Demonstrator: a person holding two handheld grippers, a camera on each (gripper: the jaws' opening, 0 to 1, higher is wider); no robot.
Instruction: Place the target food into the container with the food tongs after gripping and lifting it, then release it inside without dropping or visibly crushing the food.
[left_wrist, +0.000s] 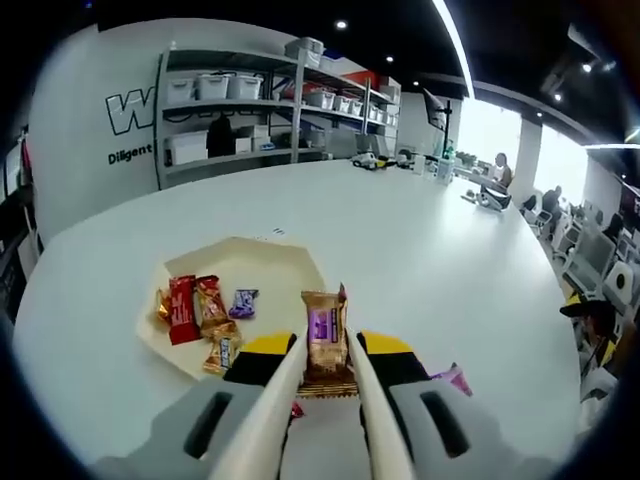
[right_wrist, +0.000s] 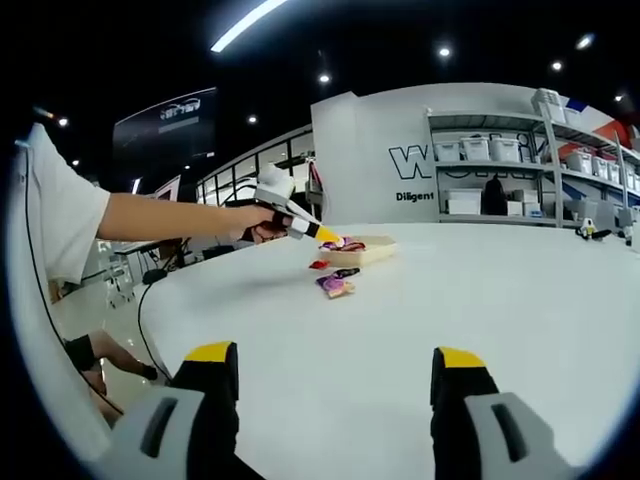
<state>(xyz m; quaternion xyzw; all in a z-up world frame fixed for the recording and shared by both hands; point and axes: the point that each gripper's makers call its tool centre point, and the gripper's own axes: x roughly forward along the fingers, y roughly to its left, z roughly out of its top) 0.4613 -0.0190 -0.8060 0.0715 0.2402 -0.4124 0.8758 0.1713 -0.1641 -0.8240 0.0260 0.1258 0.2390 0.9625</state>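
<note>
1. In the left gripper view the left tool (left_wrist: 328, 385) carries food tongs (left_wrist: 285, 400), whose two pale arms run forward between its jaws and close narrowly on a gold-brown wrapped snack bar (left_wrist: 326, 345) with a purple label.
2. The bar stands roughly upright between the tong tips, its long axis running along the tongs, and it looks held above the white bench (left_wrist: 420, 260) rather than lying on it; the wrapper shows no visible crushing.
3. Just ahead and to the left lies the shallow cream container (left_wrist: 270, 262), already holding a red packet (left_wrist: 181, 308), a gold-orange packet (left_wrist: 211, 305) and a small purple one (left_wrist: 243, 302).
4. So the coming move, as I judge it, is a short carry forward and leftward over the container's near rim, then a gentle opening of the tongs.
5. A pink-purple wrapper (left_wrist: 455, 378) lies on the bench just right of the tool.
6. In the right gripper view the right tool (right_wrist: 335, 385) is wide open and holds nothing, well apart from the container (right_wrist: 372, 250).
7. The left tool is plainly the nearer one, at the container's edge with a person's arm (right_wrist: 170, 215) behind it
</note>
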